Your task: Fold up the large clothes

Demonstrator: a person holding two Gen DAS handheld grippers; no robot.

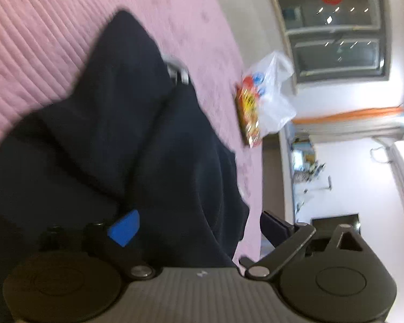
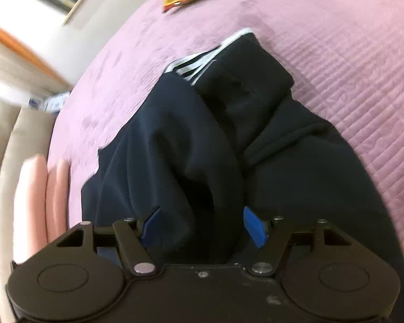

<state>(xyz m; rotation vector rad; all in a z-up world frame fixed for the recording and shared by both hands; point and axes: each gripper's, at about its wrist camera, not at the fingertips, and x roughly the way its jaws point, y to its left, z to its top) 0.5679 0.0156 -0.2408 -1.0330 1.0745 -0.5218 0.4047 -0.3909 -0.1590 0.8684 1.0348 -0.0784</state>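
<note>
Both grippers, left gripper (image 1: 196, 231) and right gripper (image 2: 204, 226), angle downward, fingers released (spread wide), dark garment (image 2: 215, 140) between them; no writing is legible.

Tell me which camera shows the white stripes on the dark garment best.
The right wrist view: the white stripes lie unobstructed at the dark garment's far end. The left wrist view shows only a small blurred patch behind a fold.

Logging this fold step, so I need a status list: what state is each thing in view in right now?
Dark garment: bunched in loose folds on the bed, not flat.
Pink bedspread: spread under the garment.
Left gripper: fingers wide apart, cloth between, not pinched.
Right gripper: fingers apart, cloth between, not pinched.
Plastic bag: lying open on the bed, snack packet beside it.
</note>
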